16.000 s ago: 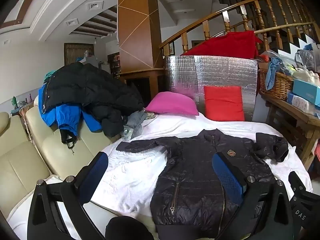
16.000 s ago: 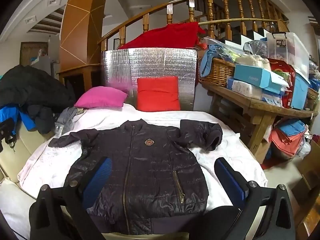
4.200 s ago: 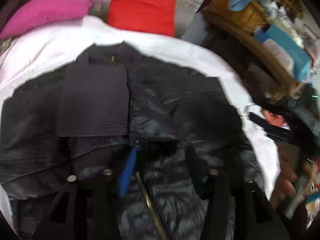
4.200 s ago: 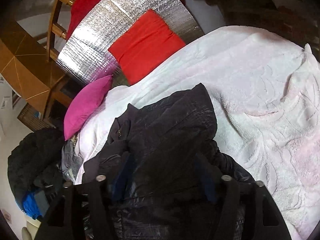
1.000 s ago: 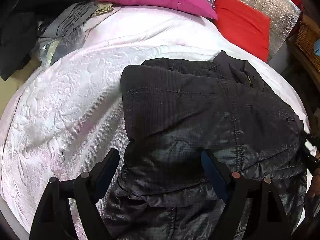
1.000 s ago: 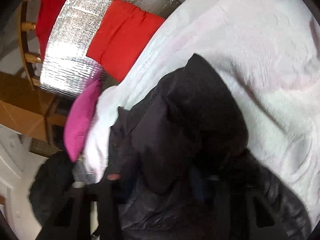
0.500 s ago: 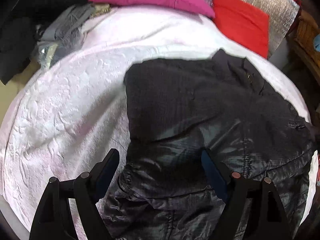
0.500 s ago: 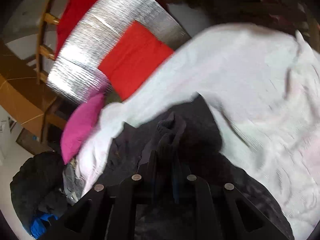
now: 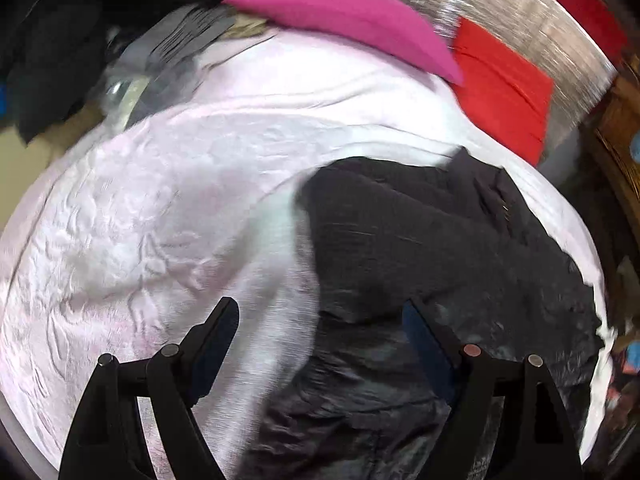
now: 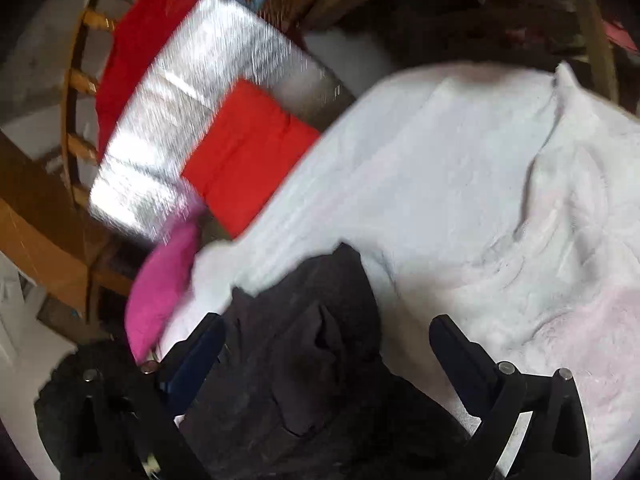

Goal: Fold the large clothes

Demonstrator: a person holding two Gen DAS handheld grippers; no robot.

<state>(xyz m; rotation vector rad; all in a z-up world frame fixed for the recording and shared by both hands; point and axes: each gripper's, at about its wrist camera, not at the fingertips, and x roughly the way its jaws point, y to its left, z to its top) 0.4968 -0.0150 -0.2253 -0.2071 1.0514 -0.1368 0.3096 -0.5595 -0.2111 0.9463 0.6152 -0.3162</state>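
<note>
Between the right gripper's (image 10: 326, 348) opening jaws lies the black jacket (image 9: 432, 264), unpinched, its folded bulk spread on the white blanket (image 9: 160, 216). Above its left edge, the left gripper (image 9: 320, 328) hangs wide apart, gripping nothing. Beyond the jacket, a pink cushion (image 9: 344, 12) and red cushion (image 9: 500, 88) lean against silver foil board (image 10: 192, 120).

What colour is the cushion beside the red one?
Pink, clearest in the left wrist view.
</note>
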